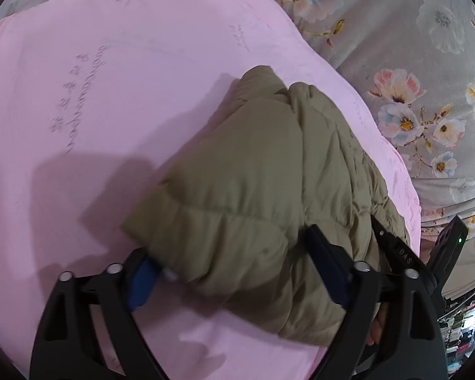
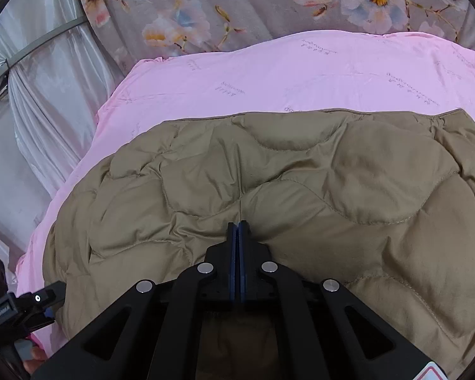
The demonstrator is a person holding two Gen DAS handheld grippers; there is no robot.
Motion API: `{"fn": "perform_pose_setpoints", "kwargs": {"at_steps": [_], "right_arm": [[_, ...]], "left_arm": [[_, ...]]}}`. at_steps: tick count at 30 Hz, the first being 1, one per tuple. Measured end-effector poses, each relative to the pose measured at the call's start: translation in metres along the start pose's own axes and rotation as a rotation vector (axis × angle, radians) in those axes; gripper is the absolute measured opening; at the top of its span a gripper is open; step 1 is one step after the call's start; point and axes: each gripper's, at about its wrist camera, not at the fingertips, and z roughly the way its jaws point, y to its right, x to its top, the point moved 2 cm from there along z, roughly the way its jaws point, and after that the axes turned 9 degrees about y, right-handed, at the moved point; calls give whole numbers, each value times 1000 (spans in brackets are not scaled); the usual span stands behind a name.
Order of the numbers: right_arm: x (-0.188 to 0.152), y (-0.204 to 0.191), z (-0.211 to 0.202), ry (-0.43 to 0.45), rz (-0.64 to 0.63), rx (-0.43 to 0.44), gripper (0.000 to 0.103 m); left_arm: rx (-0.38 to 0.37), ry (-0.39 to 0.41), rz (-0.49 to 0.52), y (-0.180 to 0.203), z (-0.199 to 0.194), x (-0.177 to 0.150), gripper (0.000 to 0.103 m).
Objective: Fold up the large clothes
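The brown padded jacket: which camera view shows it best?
The right wrist view: the jacket spreads wide across the pink blanket, its stitching clear. The left wrist view shows only a folded, bunched part, slightly blurred.

One quilted khaki jacket (image 2: 300, 190), lying on pink cover. One pink cover (image 2: 269, 72), spread under jacket. One grey floral sheet (image 2: 237, 6), at far side behind pink cover. One pale curtain (image 2: 47, 95), at left in right wrist view. Two grippers: left gripper (image 1: 234, 272) at near edge of jacket, right gripper (image 2: 237, 224) on jacket middle. Each gripper has two fingers, four fingers together.
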Motion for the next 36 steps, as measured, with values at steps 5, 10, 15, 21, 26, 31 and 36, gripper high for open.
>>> {"fn": "perform_pose_setpoints", "kwargs": {"at_steps": [5,10,15,21,26,31,36], "right_arm": [[-3,-4,2,13,-37,-19,0],[-3,-6,4,19,-43,-27,0],[1,-1,5,-4,-11,1,0],[12,13,-55,-110,108,59,9],[-23,13,-105,-265,73,148,9],[-50,8,-91,-327,99,187,9],[-60,2,-61,-383,162,287,6]], "left_arm": [[18,5,39,19,12,3,84],[25,50,126,40,-1,10,35],[-12,119,266,78,-33,18,18],[-54,156,375,112,-53,27,15],[-84,171,414,118,-67,33,15],[-121,182,467,133,-90,33,14],[-180,222,581,166,-120,21,13]]}}
